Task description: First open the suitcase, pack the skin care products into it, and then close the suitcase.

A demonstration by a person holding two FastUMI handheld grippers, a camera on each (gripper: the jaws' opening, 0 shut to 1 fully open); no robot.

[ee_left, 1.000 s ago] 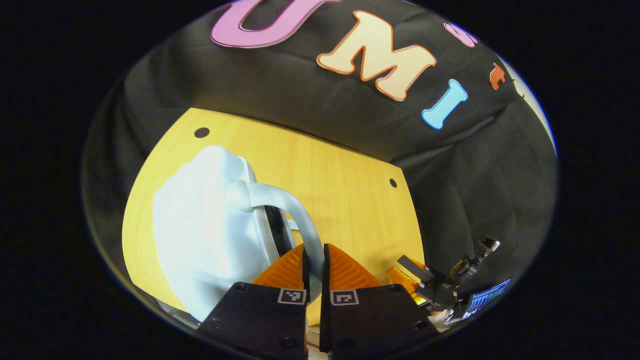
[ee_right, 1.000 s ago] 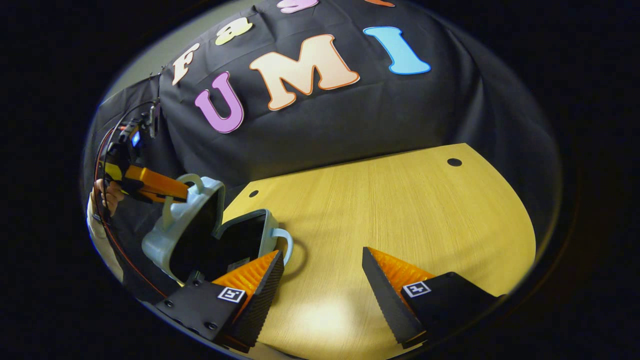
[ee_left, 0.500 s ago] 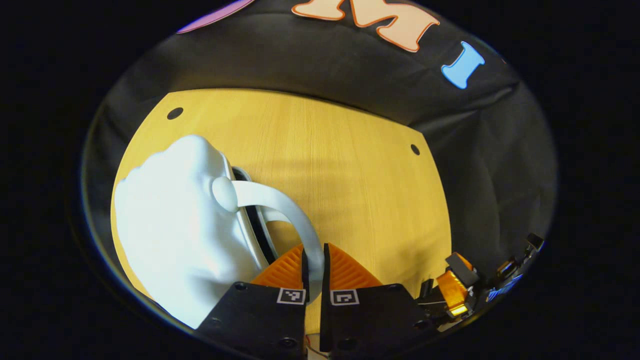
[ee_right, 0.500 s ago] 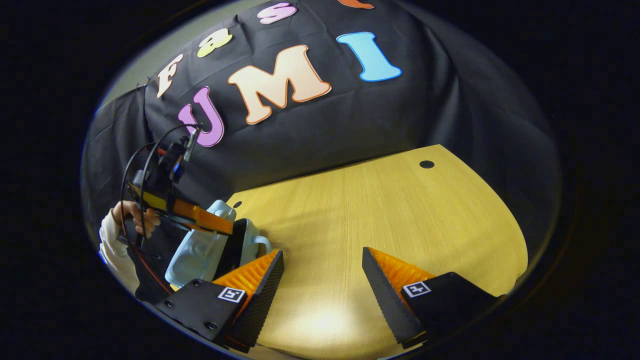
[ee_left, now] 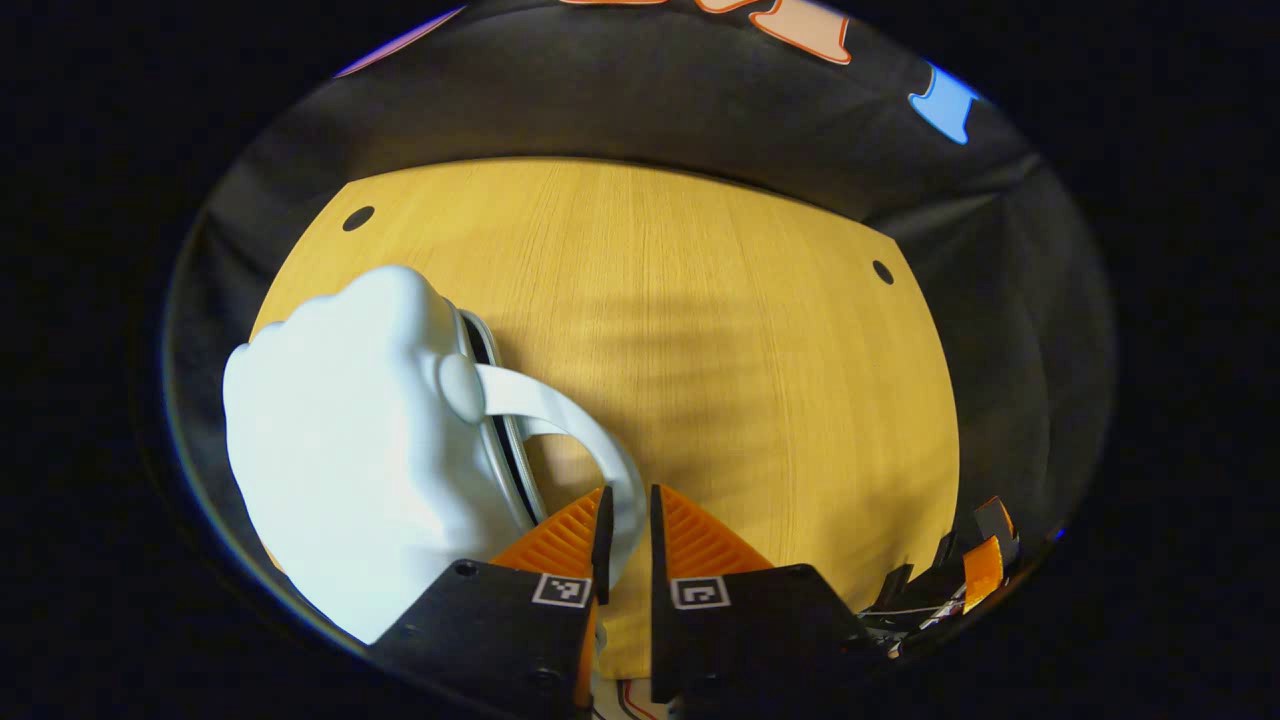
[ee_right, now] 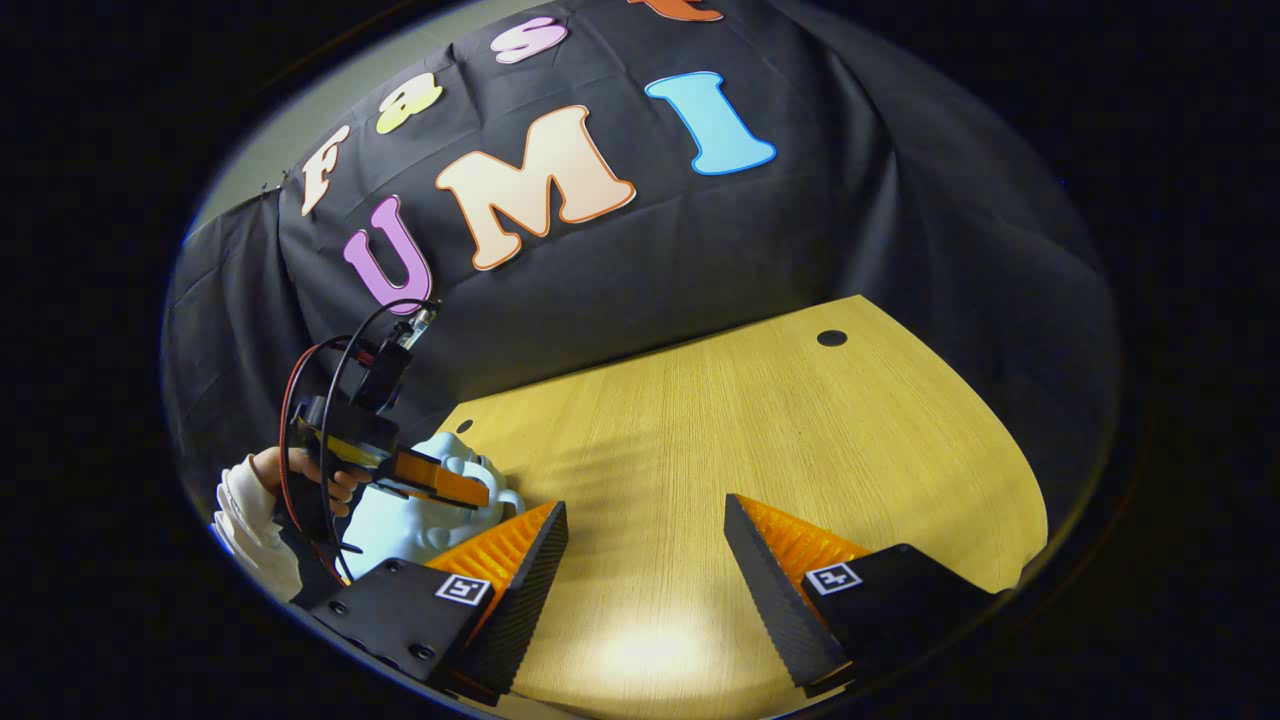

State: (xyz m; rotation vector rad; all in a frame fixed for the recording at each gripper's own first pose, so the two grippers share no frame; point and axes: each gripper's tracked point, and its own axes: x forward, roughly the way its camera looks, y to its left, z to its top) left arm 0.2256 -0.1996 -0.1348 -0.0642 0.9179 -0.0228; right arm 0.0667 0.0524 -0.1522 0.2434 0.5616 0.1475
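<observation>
- Left claw (ee_left: pixel 627 520) clenched on the pale handle (ee_left: pixel 560 420) of the suitcase (ee_left: pixel 350 450); both fingers press it.
- Suitcase lies on the left part of the wooden bench (ee_left: pixel 700 330), lid nearly down on the base, thin dark gap at the seam.
- Right claw (ee_right: pixel 645 545) released, fingers spread wide above bare bench, holding nothing.
- Right gripper view: a hand (ee_right: pixel 300 470) holds the left claw over the suitcase (ee_right: pixel 420 510).

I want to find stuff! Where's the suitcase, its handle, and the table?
suitcase (ee_left: pixel 350 450), left gripper view, on its pale lid shell.
handle (ee_left: pixel 560 410), left gripper view, on the curved loop.
table (ee_right: pixel 800 440), right gripper view, on bare wood.
</observation>
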